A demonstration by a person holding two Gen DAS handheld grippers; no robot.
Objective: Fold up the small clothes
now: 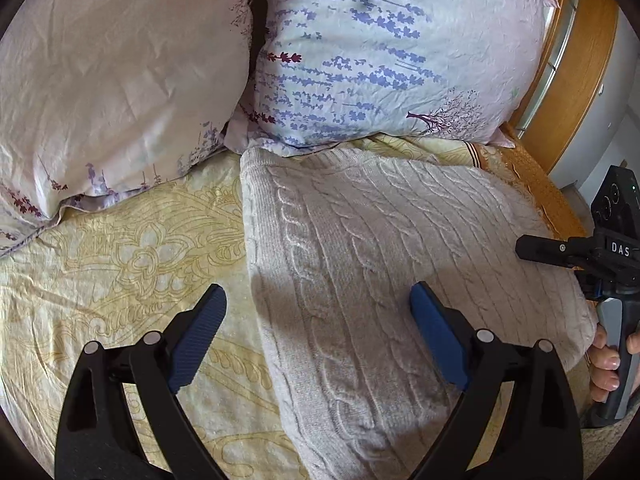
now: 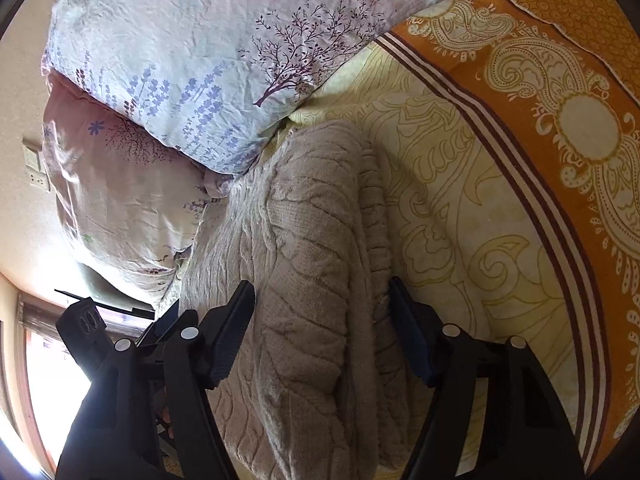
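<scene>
A cream cable-knit sweater lies folded in a rectangle on the yellow patterned bedsheet. My left gripper is open above the sweater's left edge, holding nothing. The right gripper's body shows at the far right of the left wrist view, beside the sweater's right edge. In the right wrist view, my right gripper is open, and its fingers straddle the thick folded edge of the sweater without closing on it.
Two floral pillows lie just beyond the sweater at the head of the bed. An orange patterned border runs along the bedsheet's side. A wooden headboard stands at the back right. The left gripper's body shows low left.
</scene>
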